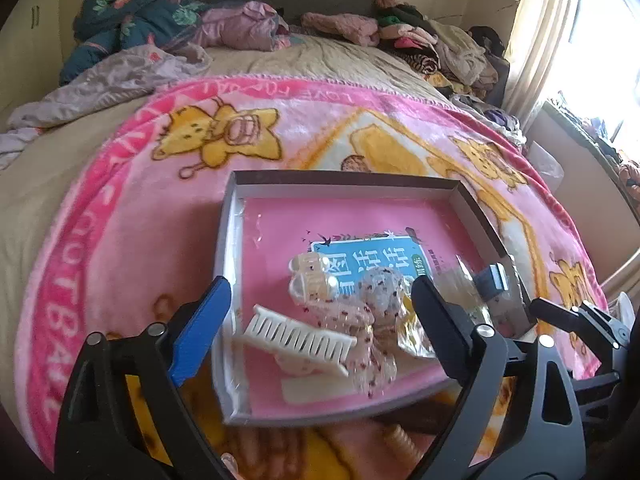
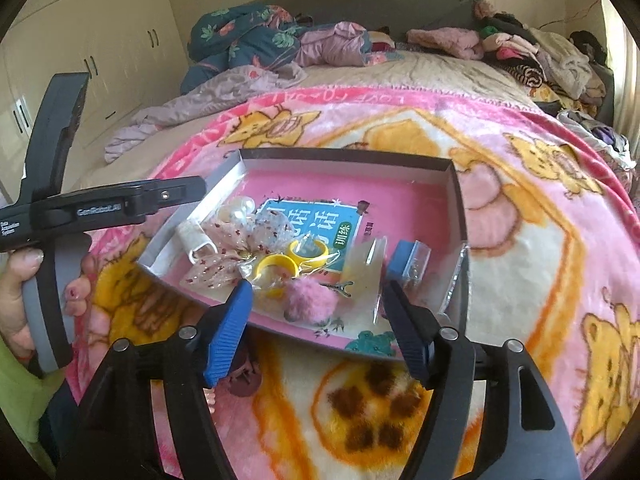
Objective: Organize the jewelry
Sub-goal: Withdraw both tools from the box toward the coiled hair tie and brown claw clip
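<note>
An open shallow box [image 1: 340, 178] lies on the pink bear blanket, with a pink book cover as its floor. Inside are a white comb clip [image 1: 298, 338], a dotted sheer bow [image 1: 372, 320], a clear claw clip [image 1: 312, 280] and a small blue case [image 1: 490, 280]. My left gripper [image 1: 322, 286] hovers open above the comb clip and bow, gripping nothing. In the right wrist view the box [image 2: 344, 154] also holds yellow rings [image 2: 276, 266] in a clear bag and a pink pom-pom [image 2: 310, 300]. My right gripper [image 2: 317, 288] stands open above the pom-pom, its pads clear of it.
A person's hand [image 2: 24, 280] holds the left tool's handle at the left. A brown clip [image 2: 244, 384] and a cream ribbed clip [image 1: 400, 444] lie on the blanket [image 1: 140, 240] in front of the box. Clothes [image 1: 420, 40] pile up at the bed's far end.
</note>
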Demonstrator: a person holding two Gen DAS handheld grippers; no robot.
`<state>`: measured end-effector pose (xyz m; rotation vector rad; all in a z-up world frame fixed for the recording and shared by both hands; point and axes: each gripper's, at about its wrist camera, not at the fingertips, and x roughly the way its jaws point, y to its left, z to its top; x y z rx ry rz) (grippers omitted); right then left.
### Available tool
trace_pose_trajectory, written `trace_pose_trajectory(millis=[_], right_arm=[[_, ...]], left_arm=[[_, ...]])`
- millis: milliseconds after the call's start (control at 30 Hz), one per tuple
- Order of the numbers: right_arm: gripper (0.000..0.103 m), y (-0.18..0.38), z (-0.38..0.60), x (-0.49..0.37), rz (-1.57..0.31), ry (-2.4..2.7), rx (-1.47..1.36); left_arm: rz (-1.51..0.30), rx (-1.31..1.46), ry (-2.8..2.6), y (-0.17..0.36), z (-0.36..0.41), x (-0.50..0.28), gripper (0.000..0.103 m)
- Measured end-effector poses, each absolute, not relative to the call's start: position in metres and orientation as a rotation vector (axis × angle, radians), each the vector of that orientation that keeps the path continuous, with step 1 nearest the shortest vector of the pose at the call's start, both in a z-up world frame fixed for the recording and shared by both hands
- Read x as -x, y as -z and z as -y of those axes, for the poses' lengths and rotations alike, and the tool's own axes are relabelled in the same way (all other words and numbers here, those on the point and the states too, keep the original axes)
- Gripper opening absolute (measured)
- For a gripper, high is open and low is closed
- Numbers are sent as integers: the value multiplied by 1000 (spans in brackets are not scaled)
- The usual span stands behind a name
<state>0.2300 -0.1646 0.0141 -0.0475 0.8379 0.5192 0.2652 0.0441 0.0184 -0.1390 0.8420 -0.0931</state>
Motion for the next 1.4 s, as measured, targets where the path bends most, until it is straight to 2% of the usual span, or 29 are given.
trace_pose_trajectory(millis=[133, 600, 1400], right_arm=[[66, -22, 170, -218, -817, -519, 52], [70, -40, 177, -178, -773, -537, 78], [70, -12, 183, -159, -828, -560, 111]], left_arm=[[-821, 145, 79, -26, -46, -247, 88], [-788, 137, 50, -35, -44, -187, 89], [-938, 141, 129, 26, -7, -138, 88]])
